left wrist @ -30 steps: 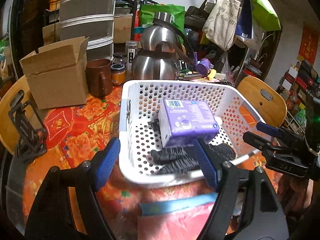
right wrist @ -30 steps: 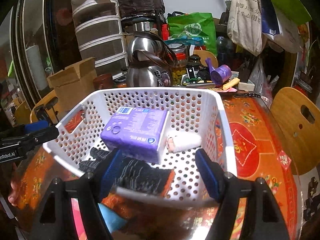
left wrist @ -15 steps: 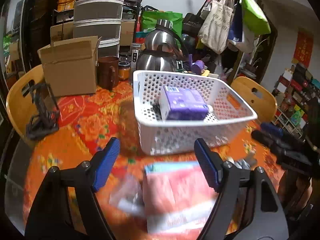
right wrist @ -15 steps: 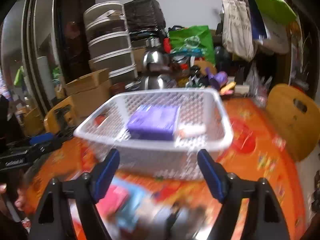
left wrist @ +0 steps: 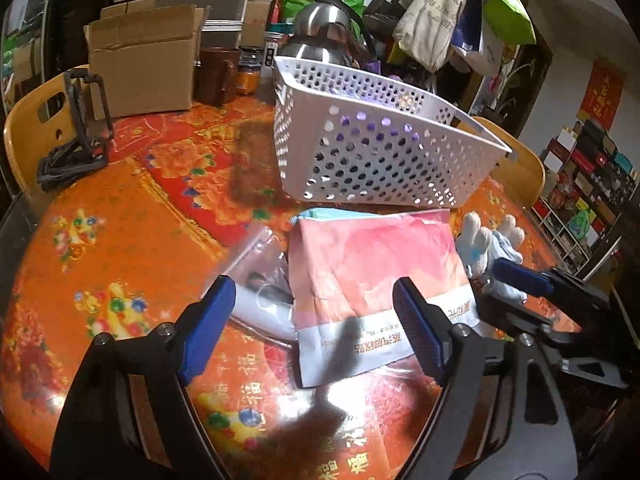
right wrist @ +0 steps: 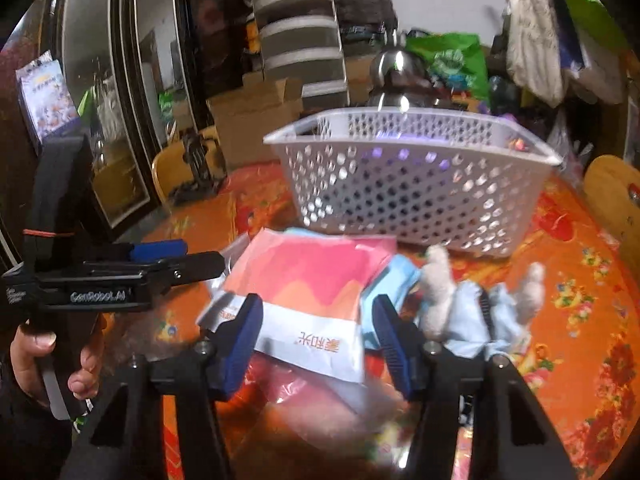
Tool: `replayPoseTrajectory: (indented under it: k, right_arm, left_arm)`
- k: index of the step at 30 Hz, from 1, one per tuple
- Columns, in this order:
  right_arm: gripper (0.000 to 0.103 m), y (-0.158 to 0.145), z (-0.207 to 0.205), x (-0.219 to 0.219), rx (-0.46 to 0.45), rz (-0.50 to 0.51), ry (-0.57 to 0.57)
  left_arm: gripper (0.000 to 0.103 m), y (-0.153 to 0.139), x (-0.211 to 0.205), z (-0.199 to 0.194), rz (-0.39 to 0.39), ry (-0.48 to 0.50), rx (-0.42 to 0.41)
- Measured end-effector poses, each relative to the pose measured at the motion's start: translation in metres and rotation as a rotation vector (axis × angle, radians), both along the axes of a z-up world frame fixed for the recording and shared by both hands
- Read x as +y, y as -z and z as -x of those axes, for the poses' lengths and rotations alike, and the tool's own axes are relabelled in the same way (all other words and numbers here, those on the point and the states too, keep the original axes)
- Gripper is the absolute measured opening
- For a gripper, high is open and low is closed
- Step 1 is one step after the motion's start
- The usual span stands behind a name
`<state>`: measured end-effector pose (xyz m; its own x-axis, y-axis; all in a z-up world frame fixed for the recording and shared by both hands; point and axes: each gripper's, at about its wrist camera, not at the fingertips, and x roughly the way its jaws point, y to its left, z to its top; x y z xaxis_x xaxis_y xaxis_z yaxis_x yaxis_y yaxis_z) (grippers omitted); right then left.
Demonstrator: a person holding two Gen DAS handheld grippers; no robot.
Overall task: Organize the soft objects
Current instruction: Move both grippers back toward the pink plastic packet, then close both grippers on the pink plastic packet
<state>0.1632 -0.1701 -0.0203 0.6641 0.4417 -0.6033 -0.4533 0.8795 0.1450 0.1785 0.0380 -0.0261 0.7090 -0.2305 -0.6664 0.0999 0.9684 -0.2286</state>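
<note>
between picks: right gripper (right wrist: 316, 336) closing over pink-and-white packet (right wrist: 304, 288), pads not yet pressing; left gripper (left wrist: 308, 324) opening wide, empty; next, pinch and lift toward white basket (right wrist: 412, 184) ahead.

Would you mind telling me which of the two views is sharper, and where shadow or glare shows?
Left wrist view: sharp, with a dark shadow and glare on the tablecloth before the pink packet. Right wrist view: motion-blurred, basket and glove smeared.
</note>
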Motion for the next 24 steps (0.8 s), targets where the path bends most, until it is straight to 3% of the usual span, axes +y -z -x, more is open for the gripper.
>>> replayPoseTrajectory:
  k: [8, 12, 15, 24]
  right_arm:
    - [0.053, 0.023, -0.033, -0.004, 0.111, -0.002, 0.005]
    - [0.051, 0.023, -0.035, 0.0, 0.102, 0.018, -0.006]
    - [0.038, 0.02, -0.034, 0.004, 0.081, 0.027, -0.01]
    - [0.038, 0.024, -0.046, 0.006, 0.113, 0.017, -0.036]
  left_arm:
    - [0.063, 0.021, -0.012, -0.018, -0.002, 0.021, 0.058]
    - [0.063, 0.027, -0.018, -0.023, -0.011, 0.029, 0.059]
    - [0.062, 0.027, -0.018, -0.024, -0.003, 0.03, 0.059]
    - [0.062, 0.029, -0.021, -0.029, 0.01, 0.07, 0.056]
